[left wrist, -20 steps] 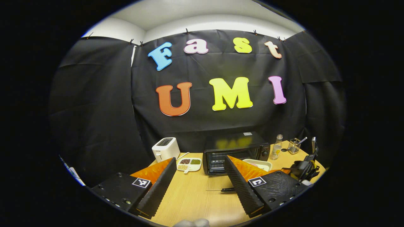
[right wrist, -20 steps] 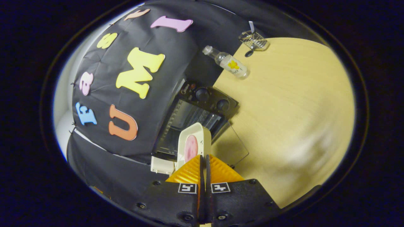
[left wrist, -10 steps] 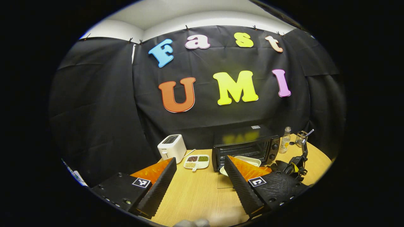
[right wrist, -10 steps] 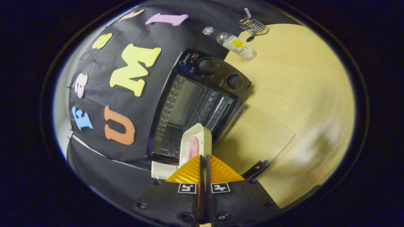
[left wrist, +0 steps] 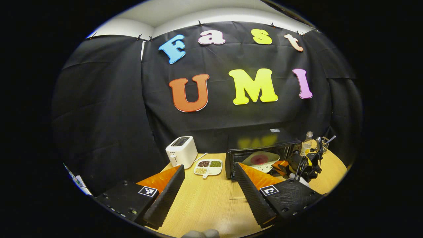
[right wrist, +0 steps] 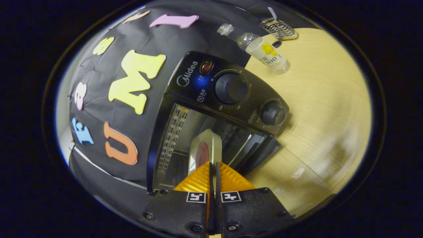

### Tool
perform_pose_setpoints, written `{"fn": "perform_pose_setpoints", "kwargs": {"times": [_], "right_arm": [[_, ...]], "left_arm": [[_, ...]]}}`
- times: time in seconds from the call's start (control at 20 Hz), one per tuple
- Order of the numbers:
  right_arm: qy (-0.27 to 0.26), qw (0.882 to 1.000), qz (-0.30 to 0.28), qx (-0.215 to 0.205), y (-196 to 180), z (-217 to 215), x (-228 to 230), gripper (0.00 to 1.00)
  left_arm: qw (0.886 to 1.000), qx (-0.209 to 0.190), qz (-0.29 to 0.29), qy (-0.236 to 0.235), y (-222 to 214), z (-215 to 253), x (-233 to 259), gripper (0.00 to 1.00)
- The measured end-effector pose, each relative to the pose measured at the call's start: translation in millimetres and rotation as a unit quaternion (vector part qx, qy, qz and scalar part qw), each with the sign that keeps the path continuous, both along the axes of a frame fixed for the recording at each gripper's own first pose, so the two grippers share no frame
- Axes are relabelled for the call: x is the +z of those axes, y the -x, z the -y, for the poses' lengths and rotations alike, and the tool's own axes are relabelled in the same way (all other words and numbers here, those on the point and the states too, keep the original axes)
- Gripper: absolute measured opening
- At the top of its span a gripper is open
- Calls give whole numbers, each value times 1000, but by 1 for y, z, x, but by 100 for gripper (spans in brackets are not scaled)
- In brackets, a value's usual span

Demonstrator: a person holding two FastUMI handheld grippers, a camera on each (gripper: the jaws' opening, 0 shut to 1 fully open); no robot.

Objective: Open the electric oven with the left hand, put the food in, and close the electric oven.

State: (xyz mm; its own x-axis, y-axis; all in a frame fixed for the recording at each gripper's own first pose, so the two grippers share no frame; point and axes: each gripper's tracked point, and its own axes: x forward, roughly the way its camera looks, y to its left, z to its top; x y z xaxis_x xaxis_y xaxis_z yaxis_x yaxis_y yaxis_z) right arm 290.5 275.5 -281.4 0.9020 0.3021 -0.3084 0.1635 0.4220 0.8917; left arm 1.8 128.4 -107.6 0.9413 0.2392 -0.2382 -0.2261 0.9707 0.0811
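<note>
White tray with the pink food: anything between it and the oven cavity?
Nothing visible. The black electric oven has its glass door folded down flat, and the white tray, held by the right gripper, is at the open mouth.

Open oven (left wrist: 254,148), food tray (left wrist: 261,159) inside, toaster (left wrist: 181,151) left, wooden table (left wrist: 205,205)

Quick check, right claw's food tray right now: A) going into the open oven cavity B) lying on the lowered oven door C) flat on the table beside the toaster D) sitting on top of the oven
A: the right claw, shut on the tray, holds it inside the mouth of the open oven; the left gripper view shows the tray in the cavity too.
</note>
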Motion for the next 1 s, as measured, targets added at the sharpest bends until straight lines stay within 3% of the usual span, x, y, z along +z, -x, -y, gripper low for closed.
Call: {"fn": "perform_pose_setpoints", "kwargs": {"times": [0.05,0.25,0.5,0.6,0.65,0.75,0.9,1.0], "right_arm": [[4,1000,0,2,-6,1,-2,4],[6,1000,9,1,-25,0,-5,0],[10,1000,28,9,-24,9,8,11],[25,999,27,15,-16,14,16,32],[35,999,26,16,-10,19,19,34],[57,997,26,36,8,22,28,52],[114,991,37,59,41,34,51,92],[170,982,47,69,67,51,67,94]], "left_arm": [[1000,3,-2,3,-1,0,-2,97],[1000,18,-7,4,-3,0,-4,97],[1000,29,-10,6,2,1,-4,97],[1000,29,-8,10,4,3,0,97],[1000,27,-6,11,5,4,2,97],[1000,22,0,11,7,7,7,97],[1000,7,9,8,9,14,16,97],[1000,-6,13,12,11,19,17,96]]}}
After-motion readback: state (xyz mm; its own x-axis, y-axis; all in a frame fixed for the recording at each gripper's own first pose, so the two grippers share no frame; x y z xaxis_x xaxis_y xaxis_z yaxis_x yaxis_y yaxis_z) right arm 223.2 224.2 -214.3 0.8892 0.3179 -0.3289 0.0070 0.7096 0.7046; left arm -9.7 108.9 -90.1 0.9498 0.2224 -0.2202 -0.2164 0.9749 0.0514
